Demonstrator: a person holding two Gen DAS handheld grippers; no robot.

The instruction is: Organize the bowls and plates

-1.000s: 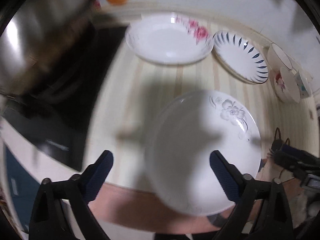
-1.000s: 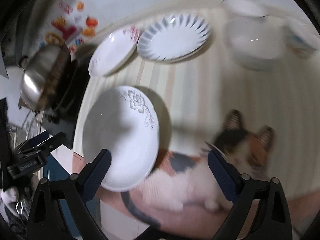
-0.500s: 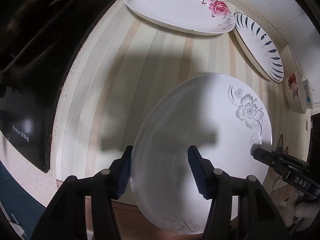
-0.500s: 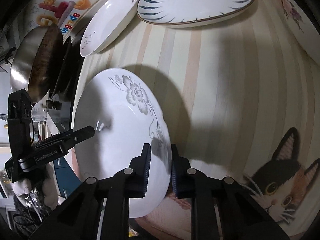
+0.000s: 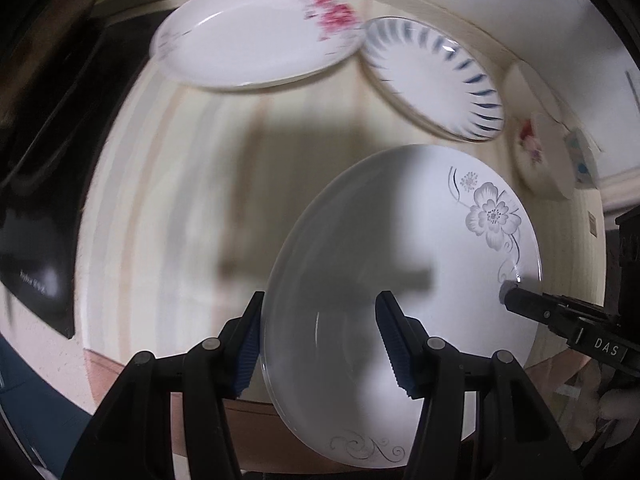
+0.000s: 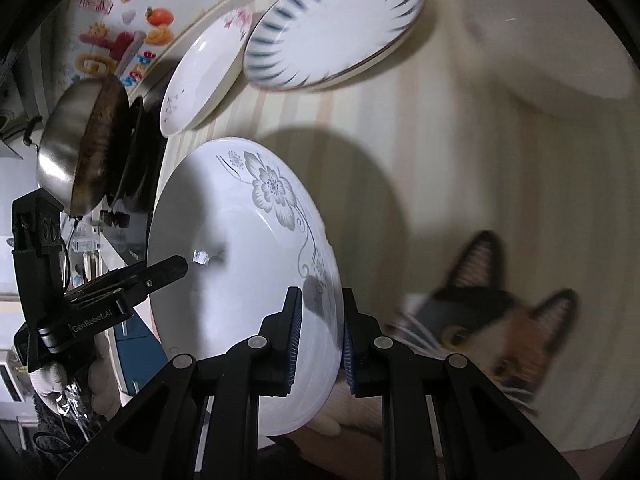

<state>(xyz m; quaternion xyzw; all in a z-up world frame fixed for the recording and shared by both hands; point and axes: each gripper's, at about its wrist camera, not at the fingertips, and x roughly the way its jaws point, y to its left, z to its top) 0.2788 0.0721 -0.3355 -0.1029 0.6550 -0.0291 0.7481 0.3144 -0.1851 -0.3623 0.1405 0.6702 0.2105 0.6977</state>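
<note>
Both grippers are seen clamped on one white plate (image 5: pixel 400 300) bearing a grey flower print. The left gripper (image 5: pixel 322 344) straddles the plate's left rim, one blue pad (image 5: pixel 250 352) outside the edge and the other over the inner face; its jaws stand at a middling width, having just closed onto the rim. The right gripper (image 6: pixel 318 336) is pinched narrowly on the opposite rim, a pad (image 6: pixel 294 332) on each face, jaws also just closed. In the right wrist view the plate (image 6: pixel 240 264) is tilted, and a dark shadow is cast on the striped cloth (image 6: pixel 400 120) beyond it. Whether its near edge touches the cloth cannot be told. Farther back, a plate with pink flowers (image 5: pixel 256 36) and a plate with blue dashes (image 5: pixel 436 76) lie side by side, rims just touching or overlapping. Small bowls (image 5: pixel 540 156) stand further right, blurred. A steel pot (image 6: pixel 76 140) sits at left on a dark stove (image 5: pixel 40 160). A cat picture (image 6: pixel 500 320) is printed on the cloth at right.
</note>
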